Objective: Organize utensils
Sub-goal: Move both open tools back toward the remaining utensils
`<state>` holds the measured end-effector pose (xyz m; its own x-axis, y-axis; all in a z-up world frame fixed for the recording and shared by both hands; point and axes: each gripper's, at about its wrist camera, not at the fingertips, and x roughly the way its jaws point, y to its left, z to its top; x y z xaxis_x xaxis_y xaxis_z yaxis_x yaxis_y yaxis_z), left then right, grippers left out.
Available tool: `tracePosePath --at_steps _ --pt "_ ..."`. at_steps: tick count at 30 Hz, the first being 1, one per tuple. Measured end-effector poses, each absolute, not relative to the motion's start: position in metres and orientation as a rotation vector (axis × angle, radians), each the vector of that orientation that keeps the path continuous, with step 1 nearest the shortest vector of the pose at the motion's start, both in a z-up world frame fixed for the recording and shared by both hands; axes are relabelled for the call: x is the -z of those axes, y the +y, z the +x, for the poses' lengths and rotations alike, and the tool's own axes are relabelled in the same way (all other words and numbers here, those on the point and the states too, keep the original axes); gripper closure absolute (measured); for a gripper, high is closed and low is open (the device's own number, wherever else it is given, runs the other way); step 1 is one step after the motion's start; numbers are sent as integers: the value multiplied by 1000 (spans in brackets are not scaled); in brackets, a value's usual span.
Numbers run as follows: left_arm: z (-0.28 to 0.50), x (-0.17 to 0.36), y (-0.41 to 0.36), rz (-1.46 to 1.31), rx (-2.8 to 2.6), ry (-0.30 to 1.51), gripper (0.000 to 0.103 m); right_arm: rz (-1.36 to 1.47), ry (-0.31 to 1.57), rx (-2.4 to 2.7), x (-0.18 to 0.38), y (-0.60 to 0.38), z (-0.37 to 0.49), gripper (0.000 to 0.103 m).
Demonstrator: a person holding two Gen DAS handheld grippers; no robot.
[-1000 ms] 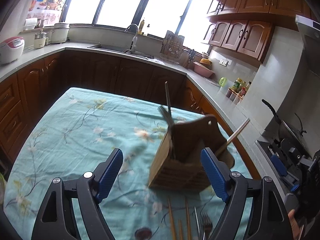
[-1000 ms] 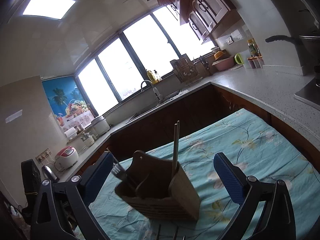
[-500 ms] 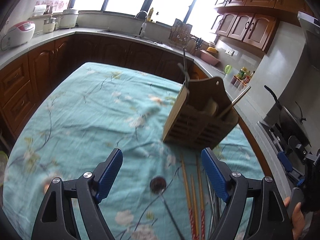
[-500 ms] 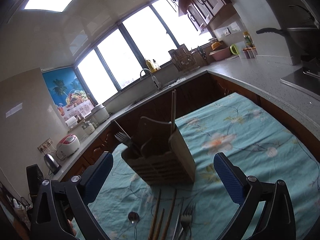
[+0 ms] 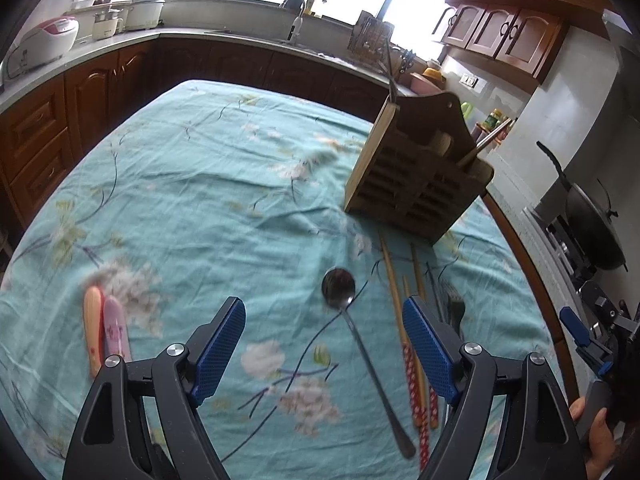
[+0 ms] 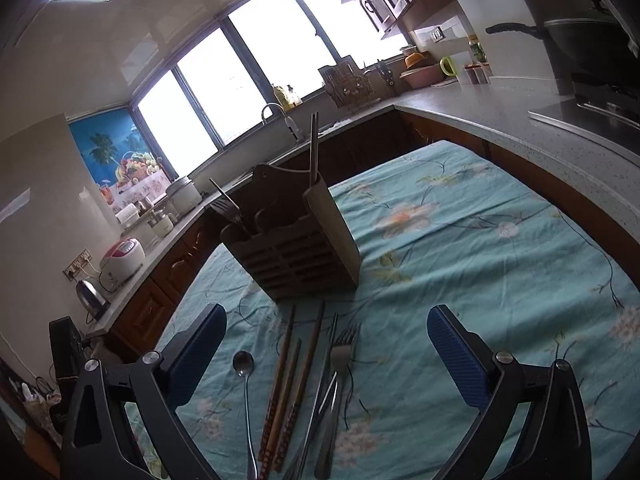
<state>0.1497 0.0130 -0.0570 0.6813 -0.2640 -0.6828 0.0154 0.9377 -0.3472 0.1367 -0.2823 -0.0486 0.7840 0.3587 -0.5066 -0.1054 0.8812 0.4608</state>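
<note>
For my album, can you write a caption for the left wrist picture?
Open left gripper above a metal spoon and chopsticks beside the wooden utensil holder.

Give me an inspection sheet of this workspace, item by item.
Surface: table under a teal floral cloth, wrinkled.
Job's things: wooden utensil holder stands upright with a fork and chopsticks already in it; on the cloth in front lie a spoon, wooden chopsticks and a fork side by side.
Clutter: two small pink and orange items at the cloth's left.
Grippers: left gripper open, empty; right gripper open, empty, above the loose utensils.
Cables: cords by the kettle on the counter.
Surroundings: sink faucet, rice cooker, wok on the stove.
</note>
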Motion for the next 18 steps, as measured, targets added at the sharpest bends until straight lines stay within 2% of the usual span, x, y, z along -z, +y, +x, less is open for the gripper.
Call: tracePosePath --at_steps 18 --pt "156 72 0 -286 153 862 22 410 724 -288 81 -272 133 2"
